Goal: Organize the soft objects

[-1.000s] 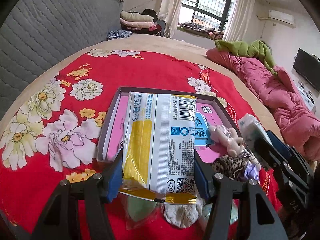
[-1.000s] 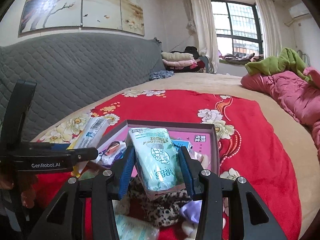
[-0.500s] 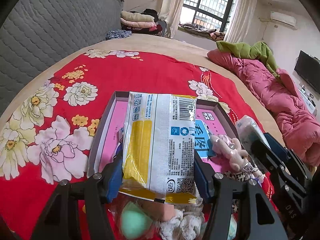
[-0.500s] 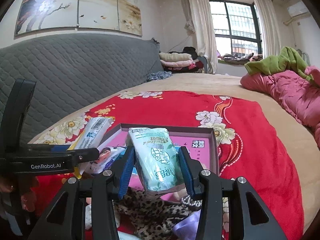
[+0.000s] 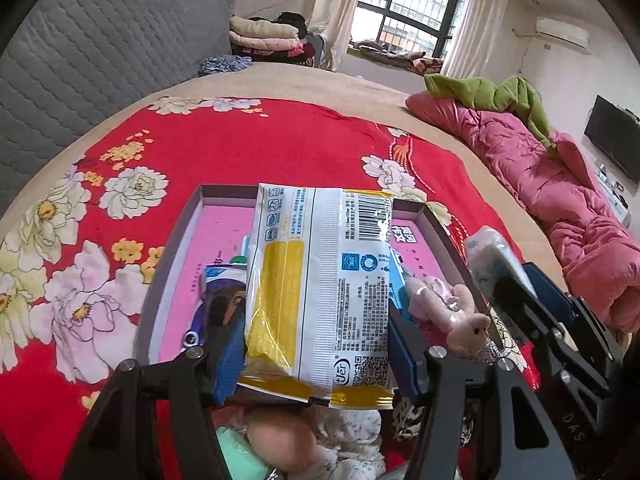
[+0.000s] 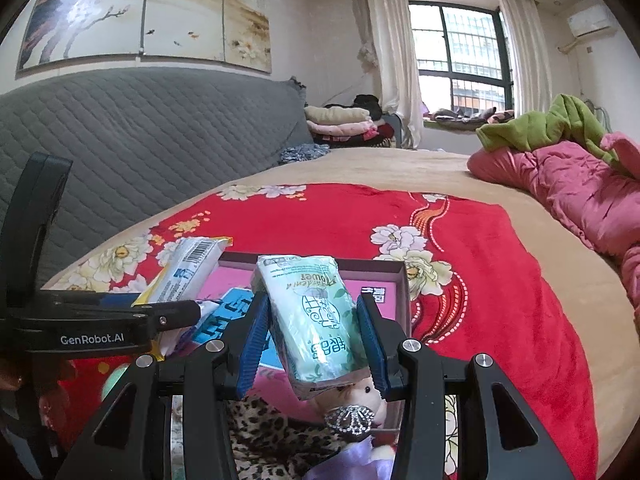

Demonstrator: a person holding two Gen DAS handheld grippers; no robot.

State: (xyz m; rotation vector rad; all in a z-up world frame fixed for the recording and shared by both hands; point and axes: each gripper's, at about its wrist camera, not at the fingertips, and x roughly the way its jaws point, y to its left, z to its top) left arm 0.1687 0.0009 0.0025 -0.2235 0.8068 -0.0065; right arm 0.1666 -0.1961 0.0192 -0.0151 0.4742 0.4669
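A yellow-and-white tissue pack (image 5: 320,280) is clamped between the blue pads of my left gripper (image 5: 316,344), hanging over the near half of a shallow box with a pink inside (image 5: 192,216). My right gripper (image 6: 316,344) is shut on a pale green tissue pack (image 6: 316,320) held over the same box (image 6: 372,266), just right of the left gripper (image 6: 168,312). In the left wrist view the right gripper (image 5: 520,280) and its green pack (image 5: 488,252) show at the box's right wall. A pink plush rabbit (image 5: 448,304) lies in the box's near right corner.
Leopard-print fabric (image 6: 272,432), a purple cloth and pale soft items (image 5: 276,440) lie on the red flowered blanket (image 5: 240,140) below the grippers. A pink quilt (image 5: 560,184) with a green garment lies at the right. A grey padded headboard (image 6: 160,132) stands at the left.
Both grippers have carried their packs forward over the box, which now sits closer beneath them. The loose soft items have slid toward the bottom of both views. Both grips are unchanged.
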